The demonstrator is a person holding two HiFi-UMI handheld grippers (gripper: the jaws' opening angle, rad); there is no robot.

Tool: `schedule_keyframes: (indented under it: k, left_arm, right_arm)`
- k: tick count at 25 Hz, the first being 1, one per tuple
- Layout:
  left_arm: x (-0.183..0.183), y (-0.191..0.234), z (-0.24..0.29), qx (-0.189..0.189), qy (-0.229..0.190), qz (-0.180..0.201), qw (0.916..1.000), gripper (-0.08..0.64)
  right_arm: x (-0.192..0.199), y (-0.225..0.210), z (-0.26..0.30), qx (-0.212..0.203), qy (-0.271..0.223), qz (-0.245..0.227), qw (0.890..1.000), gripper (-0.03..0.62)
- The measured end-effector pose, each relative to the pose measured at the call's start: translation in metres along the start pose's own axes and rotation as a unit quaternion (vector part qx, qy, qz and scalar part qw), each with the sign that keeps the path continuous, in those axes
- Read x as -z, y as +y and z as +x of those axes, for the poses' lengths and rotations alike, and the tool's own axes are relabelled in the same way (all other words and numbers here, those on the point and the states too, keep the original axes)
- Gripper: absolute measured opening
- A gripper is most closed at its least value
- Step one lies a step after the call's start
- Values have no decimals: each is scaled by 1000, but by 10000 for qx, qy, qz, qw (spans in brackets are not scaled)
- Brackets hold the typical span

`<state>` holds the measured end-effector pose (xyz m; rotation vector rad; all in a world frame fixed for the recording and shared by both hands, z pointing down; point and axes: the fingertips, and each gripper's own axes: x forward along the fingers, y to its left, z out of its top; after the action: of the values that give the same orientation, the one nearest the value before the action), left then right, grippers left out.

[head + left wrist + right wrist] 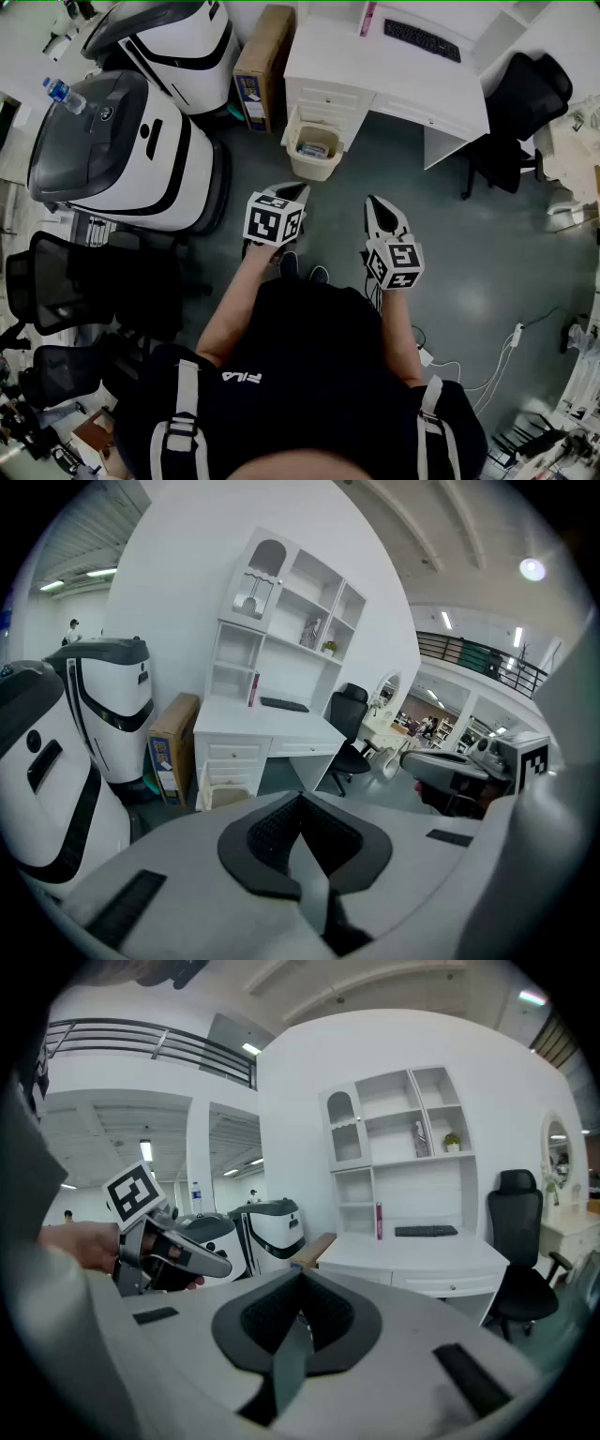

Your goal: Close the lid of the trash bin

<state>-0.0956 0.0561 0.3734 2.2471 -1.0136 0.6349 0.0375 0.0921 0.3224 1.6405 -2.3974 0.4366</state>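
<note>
- Trash bin [314, 155], beige, stands on the grey floor [487, 244] against the drawers [328, 98] under a white tabletop [375, 66]. A cardboard box [262, 56] stands just to its left. The bin's top is open and something lies inside.
- Left claw [300, 803] is clenched on nothing and angled down, with the bin ahead of it and well apart.
- Right claw [300, 1279] is likewise clenched and empty, held beside the left one in front of the person's body.
- Black keyboard [422, 39] lies on the tabletop; white shelves [403, 1138] rise above it against a white wall.
- Black office chair [520, 98] sits at the tabletop's right end.
- White-and-black machine [122, 150] fills the left, with a second machine [178, 37] behind it and a water bottle [62, 94] at the nearer one's edge.
- Black mesh chairs [66, 281] crowd the lower left; a white power strip [517, 333] and its cable lie on the floor at lower right.
</note>
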Motion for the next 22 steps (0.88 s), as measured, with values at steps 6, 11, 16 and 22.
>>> schedule_keyframes:
  k: [6, 11, 16, 22]
  left_arm:
    - [-5, -1, -8, 78, -518, 43, 9986, 3]
    - [-9, -2, -12, 34, -696, 302, 9971, 3]
    - [-11, -4, -14, 56, -873, 470, 9951, 3]
    - [-17, -6, -19, 54, -1153, 488, 9921, 3]
  right_arm:
    - [1, 4, 1, -47, 43, -33, 10000, 2]
    - [1, 2, 1, -18, 64, -48, 10000, 2]
    - [2, 0, 4, 8, 71, 18, 10000, 2]
    - [6, -8, 6, 63, 157, 184, 9997, 3]
